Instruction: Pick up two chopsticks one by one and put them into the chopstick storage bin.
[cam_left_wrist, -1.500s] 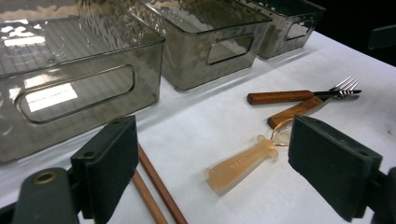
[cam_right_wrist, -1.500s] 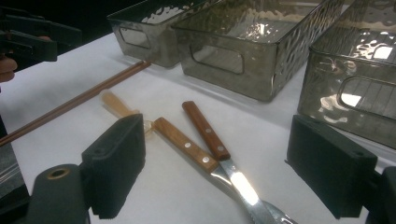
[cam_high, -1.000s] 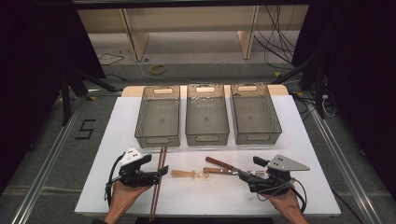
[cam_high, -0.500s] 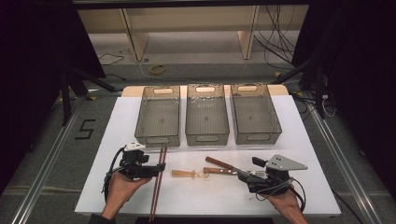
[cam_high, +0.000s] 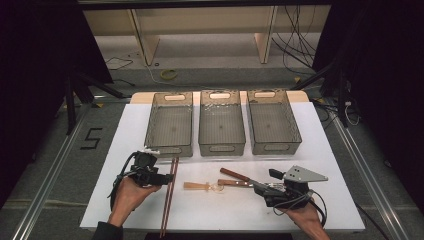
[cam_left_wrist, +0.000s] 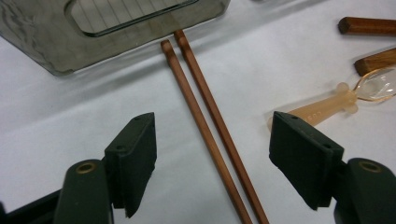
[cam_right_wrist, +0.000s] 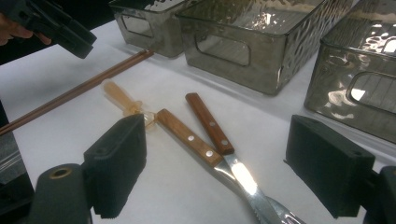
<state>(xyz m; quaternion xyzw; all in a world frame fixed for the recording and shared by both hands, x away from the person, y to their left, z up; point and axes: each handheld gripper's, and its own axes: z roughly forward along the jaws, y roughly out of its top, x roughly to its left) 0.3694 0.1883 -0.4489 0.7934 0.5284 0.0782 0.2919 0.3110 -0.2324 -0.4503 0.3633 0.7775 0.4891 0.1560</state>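
Three smoky plastic bins stand in a row along the far edge of the surface (cam_high: 120, 150), the left bin (cam_high: 169, 125), the middle bin (cam_high: 221, 122) and the right bin (cam_high: 272, 121), all looking empty, which suggests that the cutlery lying loose in front of them is meant to be sorted into them. The pair of chopsticks (cam_high: 169, 195) lies side by side, running from the near wall of the left bin back toward the near edge, so it sits straight ahead of the left tool (cam_high: 159, 178). In the left gripper view that tool's jaws straddle the pair, one pad on each side and neither touching the wood; they have just been narrowing, probably to pinch both sticks together. Toward the middle of the surface lie a small clear spoon with a pale handle (cam_high: 202, 186) and two wooden-handled knives (cam_high: 240, 179), their blades crossing near the right tool (cam_high: 260, 189). That tool hangs spread wide above the knife blades with nothing between its pads, seemingly waiting its turn while the other hand works.
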